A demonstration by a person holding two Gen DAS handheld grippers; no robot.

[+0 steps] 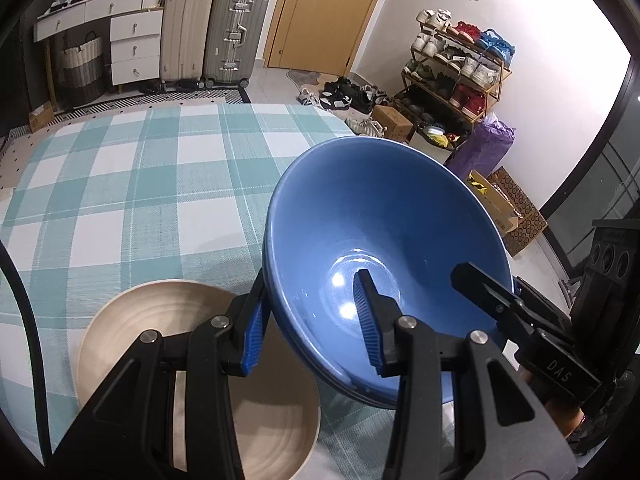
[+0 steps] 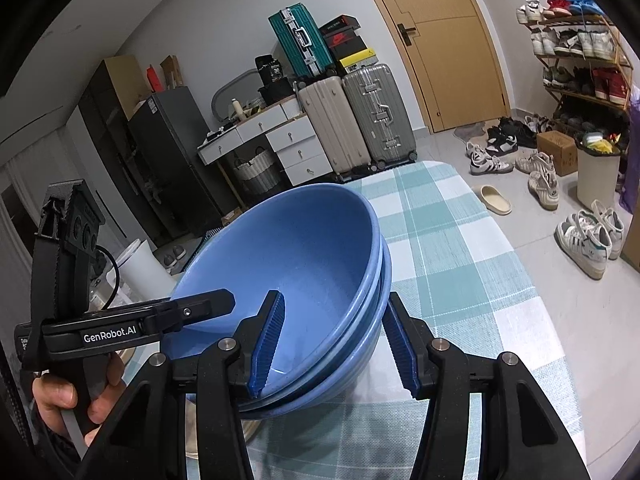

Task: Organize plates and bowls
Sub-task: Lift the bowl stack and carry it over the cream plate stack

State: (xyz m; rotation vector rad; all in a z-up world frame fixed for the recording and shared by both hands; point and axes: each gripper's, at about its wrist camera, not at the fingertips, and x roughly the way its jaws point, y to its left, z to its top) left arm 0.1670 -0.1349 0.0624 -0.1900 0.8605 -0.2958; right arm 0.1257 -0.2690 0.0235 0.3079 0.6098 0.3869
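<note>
Over the teal-checked bench (image 1: 120, 184), my left tool (image 1: 312, 328) and right tool (image 2: 336, 344) each grip opposite rims of stacked glossy blue ceramic bowls (image 1: 384, 232), beside a beige ribbed plate (image 1: 132, 328).

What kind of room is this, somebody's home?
Probably a lived-in home, near the entrance: a shoe rack by a wooden door, upright suitcases, and a table with a checked tablecloth.

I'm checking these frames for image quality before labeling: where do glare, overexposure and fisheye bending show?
Left wrist view: bright highlights sit on the blue bowl's glossy floor, the white wall at right is blown out, and the checked tablecloth's lines bow. Right wrist view: lighting is softer, only a small glint low inside the blue bowl; the door curves strongly, and dark vignetting fills the corners.
</note>
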